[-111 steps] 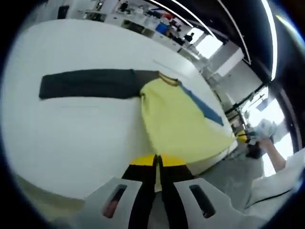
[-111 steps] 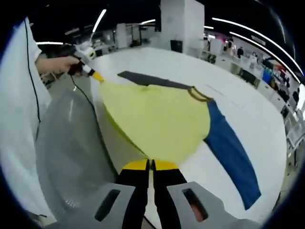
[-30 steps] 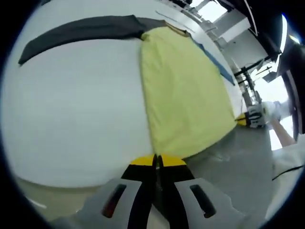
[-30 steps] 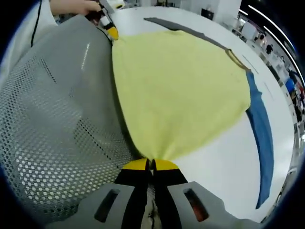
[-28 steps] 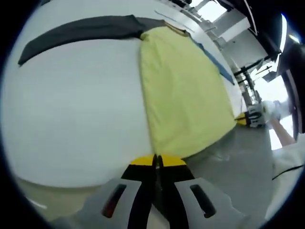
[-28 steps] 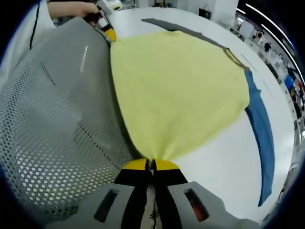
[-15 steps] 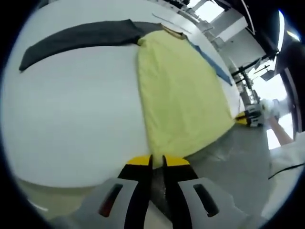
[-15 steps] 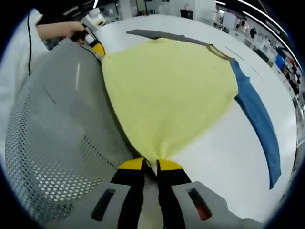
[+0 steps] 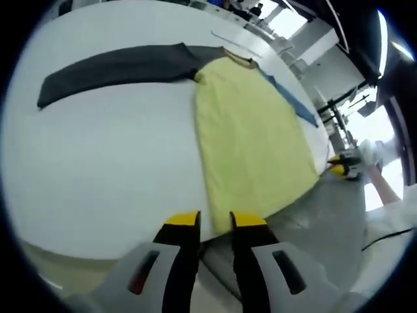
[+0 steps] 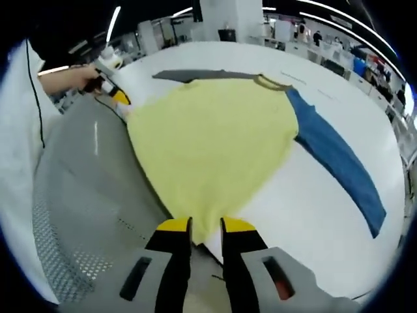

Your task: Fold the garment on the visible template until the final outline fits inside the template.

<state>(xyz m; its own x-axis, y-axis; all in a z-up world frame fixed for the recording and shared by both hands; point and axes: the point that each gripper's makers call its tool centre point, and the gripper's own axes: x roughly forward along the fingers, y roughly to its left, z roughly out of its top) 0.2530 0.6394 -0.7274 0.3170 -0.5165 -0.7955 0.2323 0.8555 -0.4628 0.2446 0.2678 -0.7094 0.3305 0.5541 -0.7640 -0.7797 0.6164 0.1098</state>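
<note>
Left gripper view: left claw (image 9: 214, 222) released, garment (image 9: 251, 140) flat on the table (image 9: 104, 169). Right claw (image 10: 205, 228) released too, at the hem.

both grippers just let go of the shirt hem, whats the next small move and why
Probably take hold of a sleeve and fold it in over the body. Both the left gripper and the right gripper stand open at the hem of the yellow shirt, which lies flat on the white table. The dark sleeve and the blue sleeve stretch far out sideways, so the outline is wide.
</note>
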